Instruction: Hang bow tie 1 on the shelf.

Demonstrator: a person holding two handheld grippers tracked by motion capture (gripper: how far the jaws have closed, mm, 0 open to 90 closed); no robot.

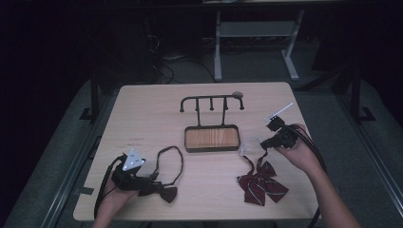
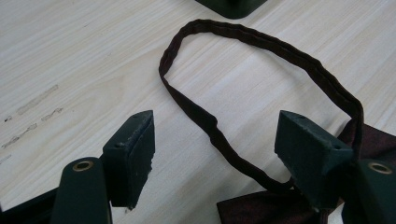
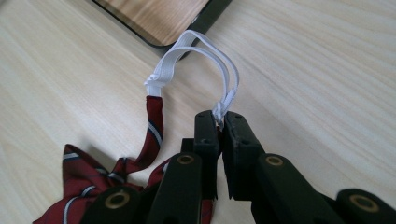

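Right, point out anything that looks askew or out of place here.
Nothing looks damaged or spilled. The hook stand is bare while both bow ties lie on the table: the dark bow tie and the striped bow tie, its white elastic pinched by the right gripper.

A pale wood-grain counter carries three things. Near its middle stands a dark hook rack on a tray-like base with a wooden inlay. Toward the near left edge lies a dark bow tie with its strap looped out flat. Toward the near right lies a red striped bow tie.
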